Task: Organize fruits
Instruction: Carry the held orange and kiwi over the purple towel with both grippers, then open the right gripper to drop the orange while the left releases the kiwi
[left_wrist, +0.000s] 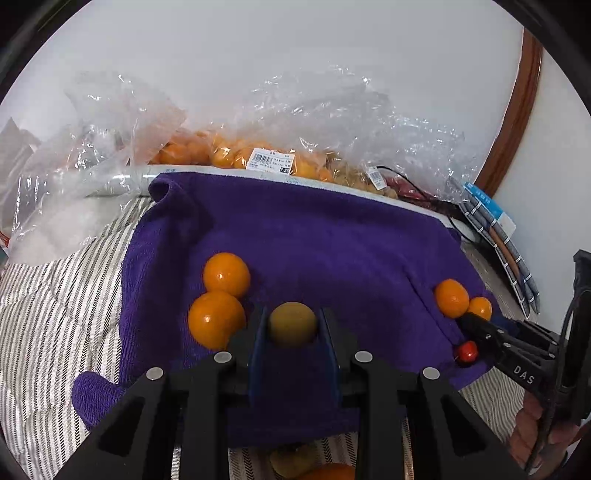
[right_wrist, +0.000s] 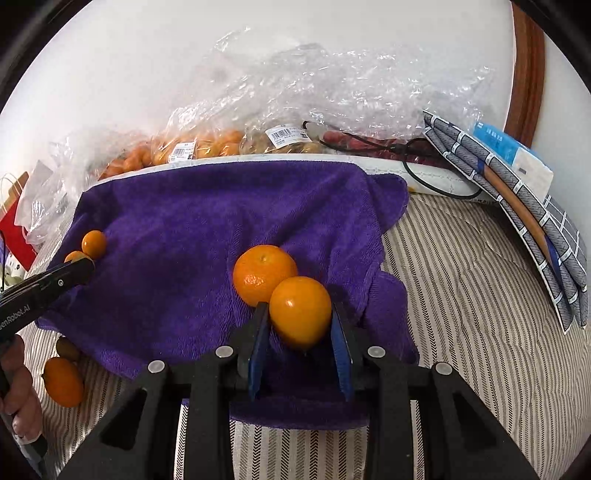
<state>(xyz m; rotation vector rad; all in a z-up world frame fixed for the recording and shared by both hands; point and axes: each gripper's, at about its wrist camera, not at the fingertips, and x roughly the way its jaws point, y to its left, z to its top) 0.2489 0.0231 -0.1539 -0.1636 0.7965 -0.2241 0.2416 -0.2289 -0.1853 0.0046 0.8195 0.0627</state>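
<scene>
A purple towel (left_wrist: 314, 240) lies on a striped bed cover; it also shows in the right wrist view (right_wrist: 207, 214). My left gripper (left_wrist: 292, 328) is shut on a dull olive-brown round fruit (left_wrist: 292, 324) just above the towel, beside two oranges (left_wrist: 218, 317). My right gripper (right_wrist: 300, 325) is shut on a smooth orange (right_wrist: 300, 312) next to a mandarin (right_wrist: 263, 273) on the towel. The right gripper also shows in the left wrist view (left_wrist: 476, 332), near two oranges (left_wrist: 451, 298) and a small red fruit (left_wrist: 467, 352).
Clear plastic bags of oranges (left_wrist: 236, 153) and other fruit (right_wrist: 280, 142) lie along the wall behind the towel. A grey patterned folded item (right_wrist: 517, 206) leans at right. An orange (right_wrist: 63, 382) and a brown fruit (right_wrist: 68, 349) lie on the striped cover (right_wrist: 461, 314).
</scene>
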